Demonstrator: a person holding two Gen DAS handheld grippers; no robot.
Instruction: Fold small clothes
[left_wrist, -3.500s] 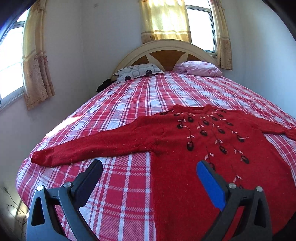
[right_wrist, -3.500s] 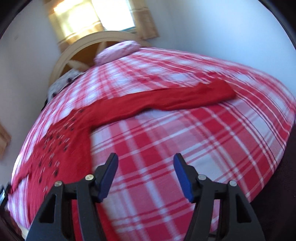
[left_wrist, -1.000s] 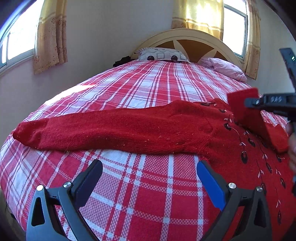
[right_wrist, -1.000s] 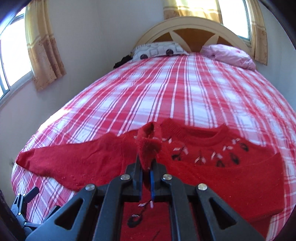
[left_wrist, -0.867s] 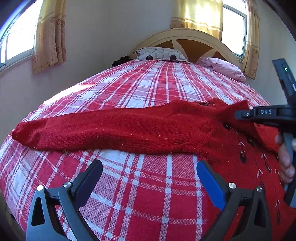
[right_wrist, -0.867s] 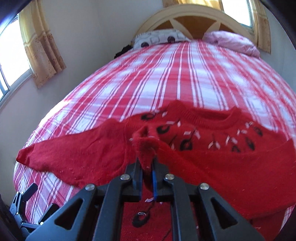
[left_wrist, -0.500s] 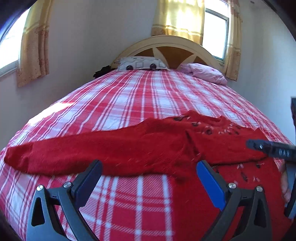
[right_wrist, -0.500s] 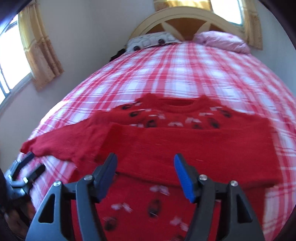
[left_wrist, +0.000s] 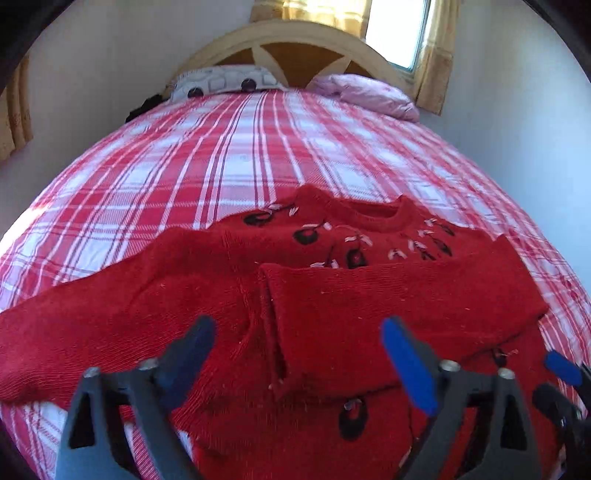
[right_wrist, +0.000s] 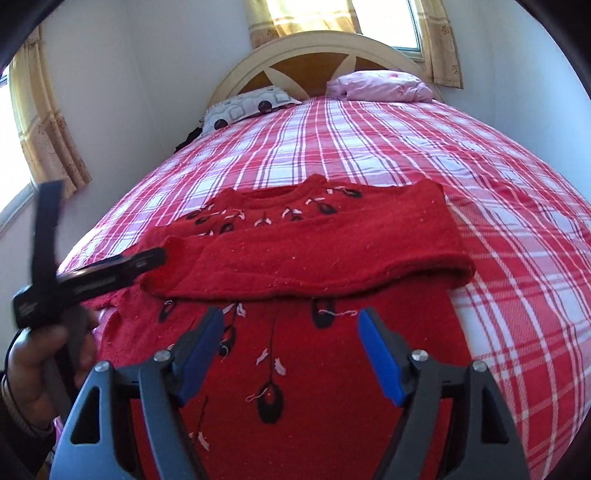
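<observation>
Sweater (left_wrist: 229, 306) laid flat on bed (left_wrist: 240, 155). Left gripper (left_wrist: 295, 354), closing and empty, is held above the unfolded sleeve at 9 o'clock. Right gripper (right_wrist: 291, 347), opening and empty, is held below the folded sleeve (right_wrist: 332, 254) at 12 o'clock. Risk: dragged knit may undo that fold.

Plaid bedspread (left_wrist: 240, 158), two pillows (right_wrist: 251, 105) (right_wrist: 380, 86), headboard (right_wrist: 314, 55), curtains (right_wrist: 48, 133).

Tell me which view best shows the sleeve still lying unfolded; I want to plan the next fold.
The left wrist view: the unfolded sleeve stretches from the red sweater to the picture's left edge across the plaid bedspread. The right wrist view shows only a small part of it, behind the left hand-held gripper.
</observation>
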